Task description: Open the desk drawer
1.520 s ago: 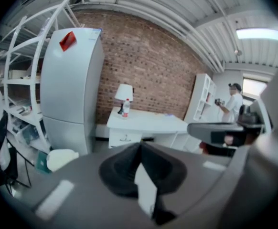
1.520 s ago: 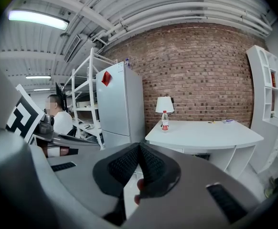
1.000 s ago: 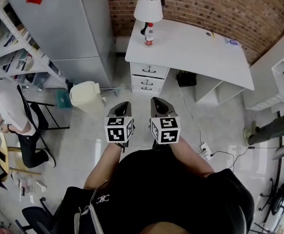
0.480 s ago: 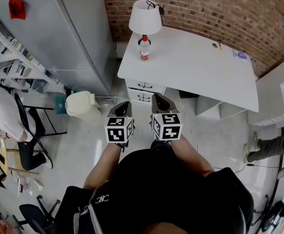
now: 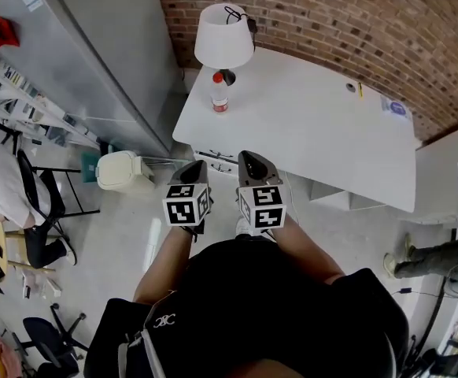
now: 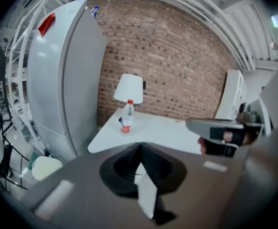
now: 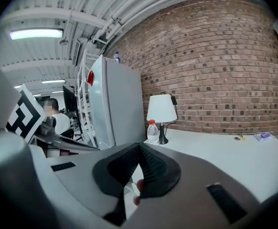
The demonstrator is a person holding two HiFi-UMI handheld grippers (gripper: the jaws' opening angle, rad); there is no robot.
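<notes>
- The drawer (image 5: 216,157) sits at the left end of the white bench (image 5: 315,124), tucked under the benchtop's near edge. From the head view only a thin strip of its front and a dark handle show, so it looks closed and untouched.
- The left gripper (image 5: 197,168) and the right gripper (image 5: 250,162) are held side by side at chest height, tips pointing toward that end of the bench. This reads as an approach posture: both are near the drawer front but clearly short of it, touching nothing.
- In the left gripper view the jaws are pressed together at their tips with nothing between them. The right gripper view shows the same, jaws meeting and empty. Neither has anything to hold yet, so there is no reason for them to be spread.
- Both gripper cameras look over the benchtop at the table lamp (image 5: 223,30) and the water bottle (image 5: 219,93) in front of the brick wall (image 5: 355,22). The drawer lies below their line of sight, which suggests the grippers are aimed too high for the handle.
- My judgement is that one gripper must drop to handle height and spread its jaws before it can hook or pinch the handle.
- A tall grey cabinet (image 5: 95,61) and a waste bin (image 5: 119,170) stand left of the bench, leaving the floor in front of the drawer free for pulling it out.
</notes>
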